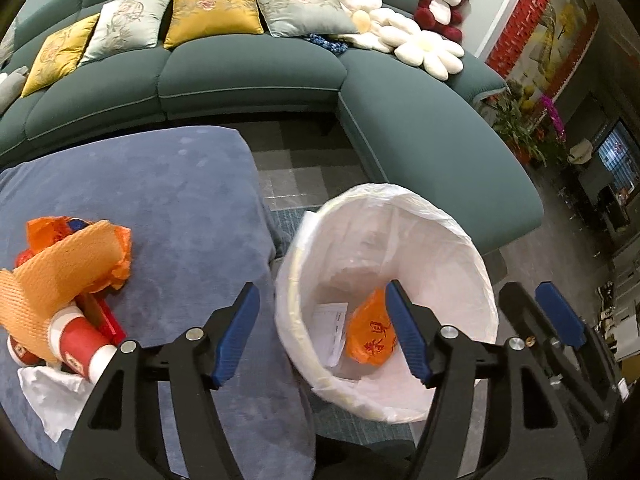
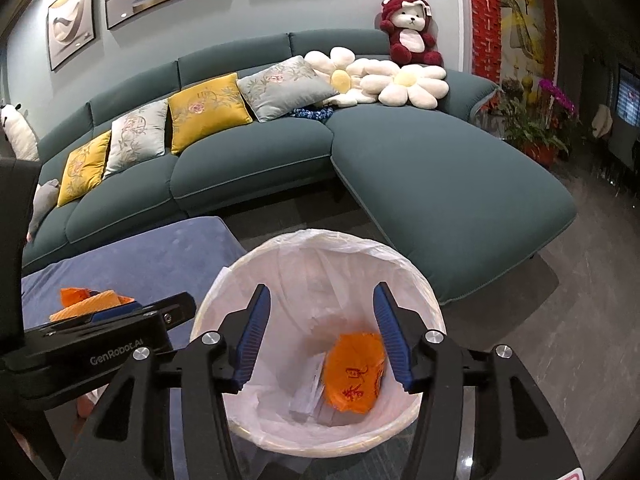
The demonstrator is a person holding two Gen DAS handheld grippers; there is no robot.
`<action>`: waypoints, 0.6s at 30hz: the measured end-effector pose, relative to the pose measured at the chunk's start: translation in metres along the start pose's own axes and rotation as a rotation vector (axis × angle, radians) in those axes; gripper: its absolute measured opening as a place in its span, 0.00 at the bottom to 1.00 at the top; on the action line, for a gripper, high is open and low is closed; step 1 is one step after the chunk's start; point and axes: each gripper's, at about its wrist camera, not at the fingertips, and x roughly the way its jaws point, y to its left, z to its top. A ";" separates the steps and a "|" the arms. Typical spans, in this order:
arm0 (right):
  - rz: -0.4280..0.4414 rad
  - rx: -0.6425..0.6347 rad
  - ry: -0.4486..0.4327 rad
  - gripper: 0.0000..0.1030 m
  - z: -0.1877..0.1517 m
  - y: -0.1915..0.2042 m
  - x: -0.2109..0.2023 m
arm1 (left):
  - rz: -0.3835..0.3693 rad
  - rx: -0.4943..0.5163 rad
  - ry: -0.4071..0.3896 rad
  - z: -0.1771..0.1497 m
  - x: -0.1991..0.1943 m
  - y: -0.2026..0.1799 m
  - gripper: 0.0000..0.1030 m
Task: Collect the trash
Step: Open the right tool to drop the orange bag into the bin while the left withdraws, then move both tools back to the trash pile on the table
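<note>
A white-lined trash bin (image 1: 476, 264) stands on the floor beside a blue-covered table (image 1: 168, 200). An orange plastic bag (image 1: 366, 340) and white papers (image 1: 332, 332) lie at its bottom. In the right wrist view the bin (image 2: 424, 280) holds the same orange bag (image 2: 354, 376). My left gripper (image 1: 322, 332) is open and empty over the bin's near left rim. My right gripper (image 2: 320, 336) is open and empty above the bin. On the table's left lies a trash pile: orange foam netting (image 1: 60, 264), a red paper cup (image 1: 80, 344), white tissue (image 1: 52, 404).
A teal L-shaped sofa (image 1: 248, 76) with cushions and a red plush bear (image 1: 440, 0) stands behind the table. Its chaise (image 1: 432, 140) runs close behind the bin. Plants (image 1: 520, 120) stand at the right. Tiled floor (image 1: 296, 168) lies between table and sofa.
</note>
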 end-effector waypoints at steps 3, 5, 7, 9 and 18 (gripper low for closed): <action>0.003 -0.007 -0.008 0.52 0.002 0.007 -0.006 | 0.009 -0.005 -0.010 -0.002 -0.008 0.008 0.62; 0.005 -0.018 -0.015 0.53 0.003 0.012 -0.012 | 0.013 -0.017 -0.019 -0.003 -0.015 0.014 0.62; 0.006 -0.028 -0.022 0.55 0.003 0.018 -0.017 | 0.017 -0.029 -0.026 -0.005 -0.022 0.021 0.63; 0.011 -0.038 -0.029 0.56 0.003 0.025 -0.024 | 0.022 -0.042 -0.034 -0.008 -0.029 0.029 0.65; 0.064 -0.097 -0.032 0.62 -0.008 0.071 -0.049 | 0.068 -0.116 -0.051 -0.033 -0.059 0.078 0.75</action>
